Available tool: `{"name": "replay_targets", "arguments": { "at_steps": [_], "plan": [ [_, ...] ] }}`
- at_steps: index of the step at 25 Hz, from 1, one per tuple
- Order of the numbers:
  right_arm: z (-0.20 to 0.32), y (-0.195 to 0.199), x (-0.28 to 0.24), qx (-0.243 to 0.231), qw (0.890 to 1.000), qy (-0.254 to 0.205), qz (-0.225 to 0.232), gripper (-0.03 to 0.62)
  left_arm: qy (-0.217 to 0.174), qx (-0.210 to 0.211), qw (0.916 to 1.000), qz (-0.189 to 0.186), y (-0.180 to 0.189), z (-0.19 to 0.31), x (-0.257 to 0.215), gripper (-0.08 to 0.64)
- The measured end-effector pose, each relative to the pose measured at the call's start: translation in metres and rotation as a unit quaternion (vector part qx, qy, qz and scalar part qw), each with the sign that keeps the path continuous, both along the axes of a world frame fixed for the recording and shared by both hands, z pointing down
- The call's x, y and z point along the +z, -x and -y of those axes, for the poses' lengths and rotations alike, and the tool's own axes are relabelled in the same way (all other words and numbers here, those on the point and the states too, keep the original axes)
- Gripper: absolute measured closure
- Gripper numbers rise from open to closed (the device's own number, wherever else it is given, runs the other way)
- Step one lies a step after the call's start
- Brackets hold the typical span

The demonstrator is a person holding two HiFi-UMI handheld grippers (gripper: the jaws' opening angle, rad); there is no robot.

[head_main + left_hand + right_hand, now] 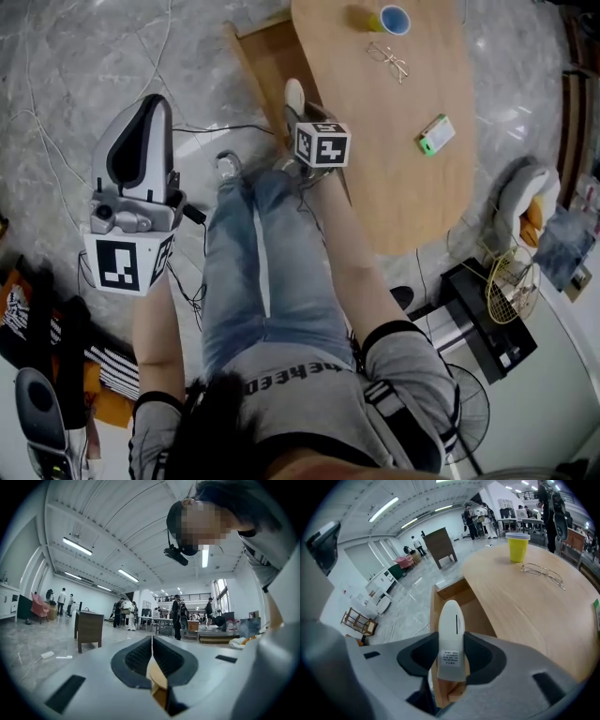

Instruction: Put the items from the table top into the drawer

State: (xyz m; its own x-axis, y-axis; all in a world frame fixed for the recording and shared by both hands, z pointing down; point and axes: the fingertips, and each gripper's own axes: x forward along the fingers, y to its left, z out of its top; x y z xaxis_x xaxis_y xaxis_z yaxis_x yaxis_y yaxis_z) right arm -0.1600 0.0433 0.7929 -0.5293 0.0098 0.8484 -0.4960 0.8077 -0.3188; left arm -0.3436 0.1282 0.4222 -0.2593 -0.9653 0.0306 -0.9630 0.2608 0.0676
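White oval device (451,620) clamped in wide-set jaws of right gripper (451,651), drawer (454,595) open at 12 o'clock, left gripper (151,651) jaws pressed together, empty.

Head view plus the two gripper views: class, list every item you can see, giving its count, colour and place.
table: one, light wood, upper right of the head view
drawer: one, wood, open at the table's left edge
cup: one, yellow with blue inside, table's far end
glasses: one pair, thin metal frame, next to the cup
box: one, green and white, table's right side
white device: one, oblong, by the drawer
racket: one, yellowish strings, floor at right
fan: one, black, floor at lower right
jeans: one pair, blue, centre
left gripper: one, grey, jaws together, empty
right gripper: one, grey, shut on the white device
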Motion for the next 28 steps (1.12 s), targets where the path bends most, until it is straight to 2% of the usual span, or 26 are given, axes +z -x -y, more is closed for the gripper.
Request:
{"name": "replay_targets", "arguments": {
  "at_steps": [11, 28],
  "plan": [
    [0.001, 0.001, 0.069, -0.017, 0.996, -0.006, -0.082, 0.423, 0.023, -0.010, 0.9997, -0.005, 0.018, -0.013, 0.041, 0.548],
    [0.015, 0.007, 0.112, -0.019, 0.989, -0.028, -0.146, 0.420, 0.050, -0.015, 0.9986, -0.007, 0.030, -0.030, 0.071, 0.548]
  ]
}}
